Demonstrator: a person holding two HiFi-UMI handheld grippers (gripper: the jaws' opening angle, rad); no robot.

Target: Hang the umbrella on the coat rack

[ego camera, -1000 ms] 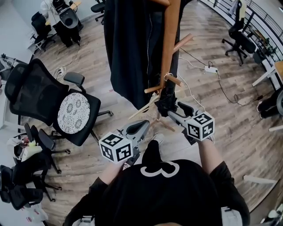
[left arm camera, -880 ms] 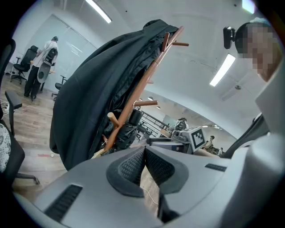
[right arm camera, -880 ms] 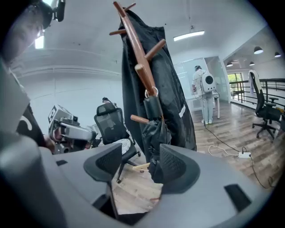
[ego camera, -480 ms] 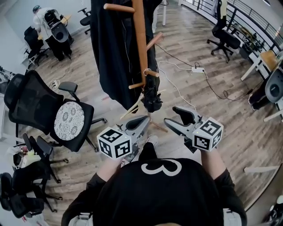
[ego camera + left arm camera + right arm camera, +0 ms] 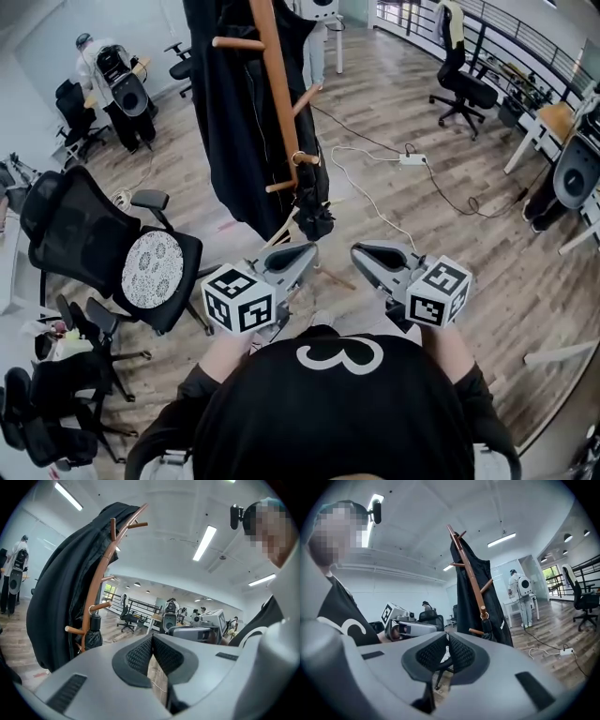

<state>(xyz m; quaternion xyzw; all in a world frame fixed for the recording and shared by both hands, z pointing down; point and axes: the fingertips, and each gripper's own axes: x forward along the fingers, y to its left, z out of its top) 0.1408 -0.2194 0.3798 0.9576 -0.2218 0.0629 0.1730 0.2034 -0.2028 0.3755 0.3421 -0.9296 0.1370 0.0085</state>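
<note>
The folded black umbrella (image 5: 314, 214) hangs by its wrist loop from a low peg of the wooden coat rack (image 5: 274, 103); it also shows in the left gripper view (image 5: 94, 635) and the right gripper view (image 5: 487, 629). Both grippers are held level in front of the rack, well short of the umbrella. My left gripper (image 5: 307, 251) is shut with nothing in it, its pads meeting at the tip (image 5: 153, 636). My right gripper (image 5: 360, 251) has just been closing and is now shut on nothing (image 5: 447, 641).
A long black coat (image 5: 234, 112) hangs on the rack's left side. A black office chair with a patterned cushion (image 5: 141, 262) stands to the left. A white cable and power strip (image 5: 411, 158) lie on the wood floor beyond. More chairs (image 5: 461, 89) and a desk (image 5: 562, 117) stand at right.
Both grippers have drawn back from the rack and risen. The right gripper's jaws, wide open beside the umbrella earlier, have closed empty. The umbrella stays hanging on its peg.
</note>
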